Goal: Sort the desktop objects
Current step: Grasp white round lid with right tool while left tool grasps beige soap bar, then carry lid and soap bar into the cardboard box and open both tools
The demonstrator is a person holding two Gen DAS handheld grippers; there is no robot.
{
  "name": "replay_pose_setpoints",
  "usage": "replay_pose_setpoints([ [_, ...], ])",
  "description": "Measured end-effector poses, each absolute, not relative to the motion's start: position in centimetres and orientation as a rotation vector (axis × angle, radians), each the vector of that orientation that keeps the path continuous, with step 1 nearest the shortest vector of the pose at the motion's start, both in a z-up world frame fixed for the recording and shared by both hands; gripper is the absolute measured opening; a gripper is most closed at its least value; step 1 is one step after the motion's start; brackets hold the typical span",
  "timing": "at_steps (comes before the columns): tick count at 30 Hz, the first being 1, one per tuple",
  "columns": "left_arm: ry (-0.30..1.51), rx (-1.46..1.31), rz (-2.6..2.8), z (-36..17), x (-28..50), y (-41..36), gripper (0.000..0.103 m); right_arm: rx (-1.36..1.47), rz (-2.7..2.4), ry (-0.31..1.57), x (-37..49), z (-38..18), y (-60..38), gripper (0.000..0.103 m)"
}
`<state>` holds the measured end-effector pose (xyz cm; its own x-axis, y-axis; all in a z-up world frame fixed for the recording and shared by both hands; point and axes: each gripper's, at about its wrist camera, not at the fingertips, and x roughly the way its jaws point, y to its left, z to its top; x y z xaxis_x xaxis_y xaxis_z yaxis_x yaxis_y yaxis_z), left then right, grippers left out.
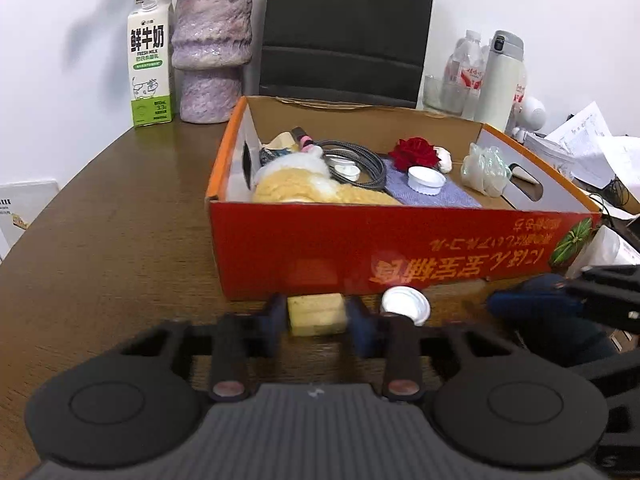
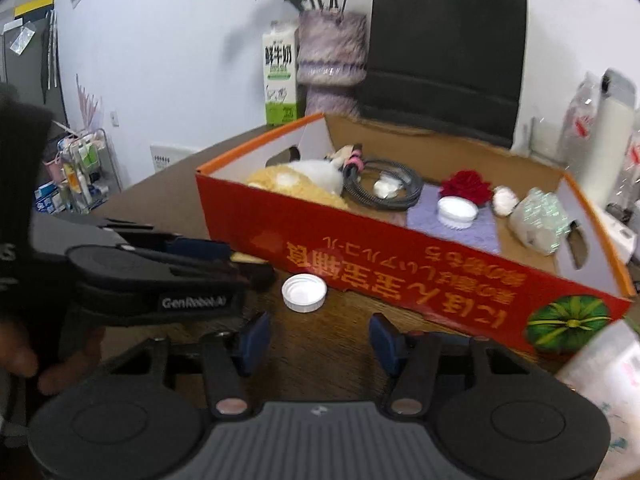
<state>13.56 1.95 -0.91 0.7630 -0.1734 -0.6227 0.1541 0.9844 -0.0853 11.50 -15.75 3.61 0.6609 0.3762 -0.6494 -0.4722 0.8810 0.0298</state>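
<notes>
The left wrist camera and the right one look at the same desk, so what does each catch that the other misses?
Only the left wrist view shows the yellow sponge block sitting between the left gripper fingers. Only the right wrist view shows the right gripper standing open over bare table, and a wire rack by the wall. Both show the red box, the white cap before it, the milk carton and the vase.

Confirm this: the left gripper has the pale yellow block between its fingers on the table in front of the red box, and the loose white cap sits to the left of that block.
One detail is wrong. In the left wrist view the white cap sits to the right of the yellow block, not the left. The rest stands: the left gripper has the block between its fingers, on the table in front of the red box.
</notes>
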Motion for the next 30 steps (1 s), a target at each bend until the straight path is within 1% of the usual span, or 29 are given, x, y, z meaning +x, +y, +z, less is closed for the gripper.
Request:
replay_pose_setpoints([
  [7, 0.669, -0.164, -0.104, -0.2, 10.1, 6.2, 0.033, -0.137, 0.456, 0.745, 13.9, 2.9, -13.1, 0.054],
  [9, 0.661, -0.177, -0.089, 0.1, 8.9, 6.8, 0.033, -0.133, 0.434, 0.751, 14.5, 2.7, -12.4, 0.052],
  [11, 0.667, -0.167, -0.079, 0.1, 7.9, 7.0, 0.033, -0.151, 0.400, 0.738, 14.6, 2.6, -11.7, 0.044],
  [12, 0.674, -0.166, -0.076, 0.1, 7.5, 7.0, 0.033, -0.146, 0.398, 0.734, 14.5, 2.5, -11.5, 0.028],
  [18, 0.679, -0.154, -0.114, 0.5, 3.5, 5.8, 0.033, -0.064, 0.427, 0.724, 12.5, 2.9, -13.1, 0.027],
  [24, 0.689, -0.125, -0.173, 0.6, -1.0, 2.7, 0.033, -0.016, 0.409, 0.664, 5.3, 4.3, -18.0, 0.027],
  [30, 0.696, -0.094, -0.205, 0.6, -4.3, 0.2, 0.033, -0.074, 0.311, 0.571, -1.7, 5.8, -22.5, 0.027],
])
